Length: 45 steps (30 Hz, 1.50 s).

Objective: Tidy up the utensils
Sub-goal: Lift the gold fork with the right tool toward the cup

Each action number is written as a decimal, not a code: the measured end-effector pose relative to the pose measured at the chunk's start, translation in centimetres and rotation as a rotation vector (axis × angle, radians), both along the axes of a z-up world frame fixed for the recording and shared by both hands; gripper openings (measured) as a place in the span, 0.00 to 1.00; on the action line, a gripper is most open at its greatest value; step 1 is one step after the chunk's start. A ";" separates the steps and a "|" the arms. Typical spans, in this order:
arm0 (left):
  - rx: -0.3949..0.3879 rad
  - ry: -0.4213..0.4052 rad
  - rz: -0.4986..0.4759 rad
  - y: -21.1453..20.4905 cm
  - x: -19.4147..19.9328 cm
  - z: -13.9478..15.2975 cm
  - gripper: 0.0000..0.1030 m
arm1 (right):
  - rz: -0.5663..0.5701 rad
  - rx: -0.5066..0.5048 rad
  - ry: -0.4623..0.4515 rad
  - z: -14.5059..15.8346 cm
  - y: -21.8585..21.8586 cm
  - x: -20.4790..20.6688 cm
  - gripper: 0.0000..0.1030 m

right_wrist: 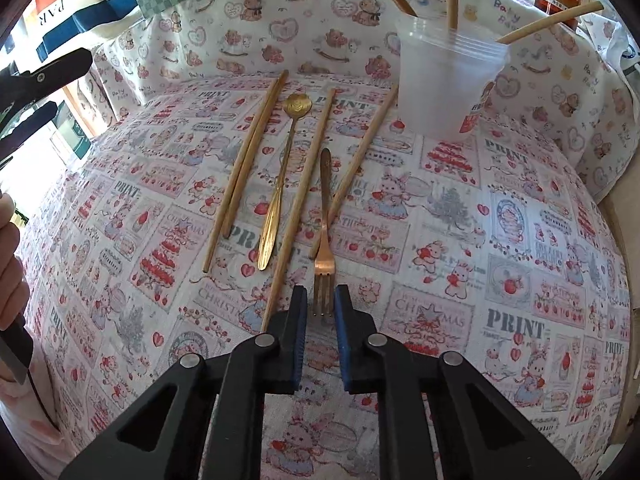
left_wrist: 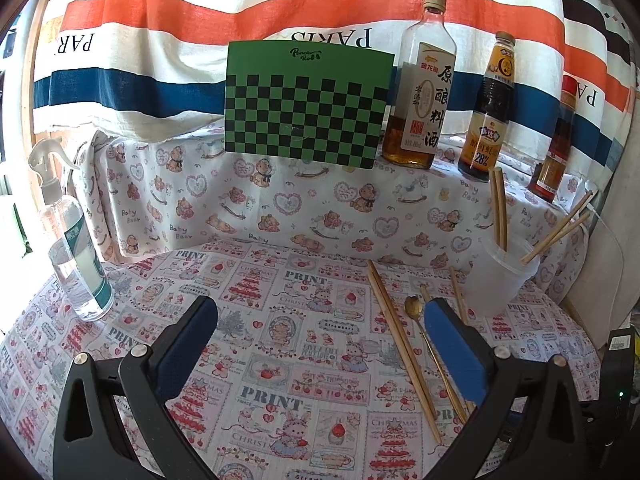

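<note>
A table (right_wrist: 500, 240) covered in a pink-and-white printed cloth, with "PRINT" and "CHRISTMAS" lettering among rabbits and strawberries, fills both views; behind it a raised ledge (left_wrist: 320, 200) is draped in a paler cloth of little bears and hearts, and a striped fabric (left_wrist: 280, 8) in orange, white and navy hangs as the backdrop. On the ledge stand a green checkered board (left_wrist: 306, 108), a tall clear bottle of amber liquid (left_wrist: 420, 92), a dark sauce bottle (left_wrist: 486, 112) and a smaller red-capped bottle (left_wrist: 554, 144). A clear spray bottle (left_wrist: 74, 248) sits at the table's left edge. The utensils lie in a loose row on the cloth — a pair of wooden chopsticks (right_wrist: 244, 168) touching each other, a gold spoon (right_wrist: 280, 176) just beside them, two more single chopsticks, and a copper-coloured fork (right_wrist: 325, 224) between those. A translucent plastic cup (right_wrist: 448, 84) at the back right already holds several chopsticks, leaning outward. The right gripper (right_wrist: 321, 308) points steeply down with its jaws narrowed around the fork's tines, the pads close on either side but not clearly pressing. The left gripper (left_wrist: 320, 320) hovers over bare cloth with its jaws wide — nothing between them. A hand (right_wrist: 10, 264) shows at the left edge of the right wrist view.
</note>
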<state>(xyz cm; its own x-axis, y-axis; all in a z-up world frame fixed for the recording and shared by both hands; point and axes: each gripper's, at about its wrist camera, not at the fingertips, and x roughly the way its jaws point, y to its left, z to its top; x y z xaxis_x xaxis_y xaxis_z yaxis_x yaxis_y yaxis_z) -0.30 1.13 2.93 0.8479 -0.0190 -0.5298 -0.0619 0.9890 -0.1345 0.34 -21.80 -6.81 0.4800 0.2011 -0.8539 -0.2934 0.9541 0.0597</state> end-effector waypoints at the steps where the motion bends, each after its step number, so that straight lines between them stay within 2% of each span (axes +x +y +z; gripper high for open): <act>1: 0.000 0.001 0.002 0.0 0.0 0.0 1.00 | 0.001 -0.010 -0.005 0.0 0.2 0.0 0.11; 8: -0.013 -0.006 0.021 0.6 0.0 0.2 1.00 | -0.058 0.047 -0.035 0.4 -1.4 0.6 0.10; 11: -0.027 -0.009 0.029 1.0 0.0 0.3 1.00 | -0.093 0.108 -0.101 1.7 -3.0 0.5 0.10; 16: -0.026 0.017 0.007 0.7 0.3 0.0 1.00 | -0.131 0.161 -0.278 4.4 -4.7 -0.3 0.10; 21: 0.032 0.026 -0.014 -0.7 0.3 -0.6 1.00 | -0.141 0.224 -0.363 5.8 -5.6 -1.0 0.10; 25: 0.054 0.023 -0.024 -1.1 0.3 -0.6 1.00 | -0.152 0.210 -0.370 5.8 -5.5 -0.9 0.10; 32: 0.023 0.031 -0.011 -0.4 0.4 -0.6 1.00 | -0.152 0.320 -0.272 4.4 -6.2 0.1 0.10; 38: 0.019 0.041 -0.004 -0.2 0.6 -0.7 1.00 | -0.167 0.301 -0.215 4.0 -6.5 0.7 0.10; 40: 0.029 0.044 -0.002 -0.4 0.7 -0.8 1.00 | -0.188 0.259 -0.132 2.9 -6.6 1.7 0.10; 43: 0.043 0.052 -0.002 -0.6 0.8 -1.0 1.00 | -0.215 0.270 0.015 0.4 -7.0 3.3 0.10; 45: 0.045 0.056 -0.001 -0.6 0.9 -1.1 1.00 | -0.213 0.290 0.048 -0.5 -7.2 3.8 0.10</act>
